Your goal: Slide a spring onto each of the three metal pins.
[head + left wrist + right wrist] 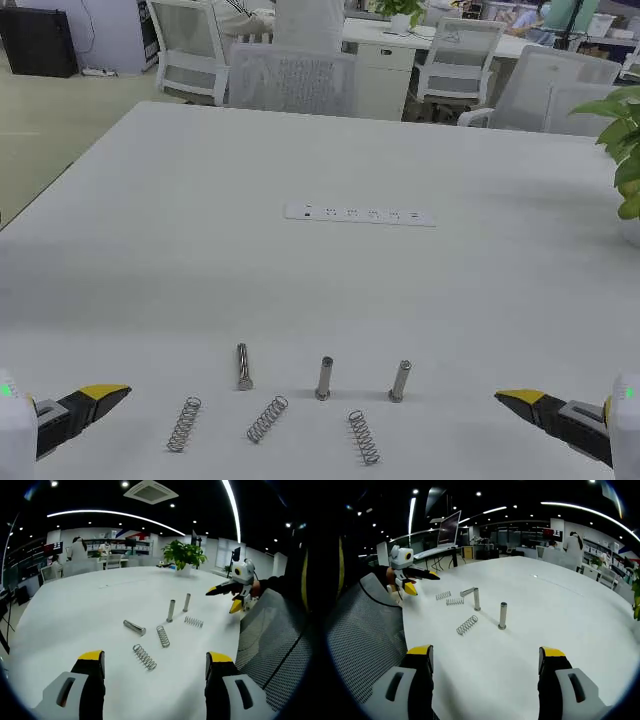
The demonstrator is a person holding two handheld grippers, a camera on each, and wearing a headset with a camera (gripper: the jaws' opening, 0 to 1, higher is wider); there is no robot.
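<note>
- Lying in the lower middle of the head view, on a matte white table [200, 250], are three metal pins in a row. Three springs form a second row just below them, and all six sit between the two grippers.
- The left gripper [156, 656] enters at the lower left corner of the head view and the right gripper [486, 651] at the lower right. Both pairs of jaws stand wide apart and released, with nothing between them.
- The left spring [184, 424] is the item nearest the left gripper's tip, yet apart from it. In the left gripper view it lies on the table just ahead of the gap between the jaws, touching neither jaw.
- The right spring [364, 437] lies toward the right gripper but well apart from its tip. The middle spring [267, 419] lies between the other two.
- The left pin [243, 367] lies on its side, with its wider end toward the bottom of the frame. The middle pin [324, 378] and the right pin [400, 381] stand upright on their wider bases.
- The pins are smooth, shiny, silver-grey cylinders, each with a small flange at one end. The springs are thin, silvery wire coils, each lying at a slant.
- The jaws are black with yellow tips, on pale grey and white bodies.
- A flat white power strip [360, 214] with a row of sockets lies across the middle of the head view. Mesh-backed chairs [290, 80] line the top edge, and green plant leaves [625, 140] show at the right edge.
</note>
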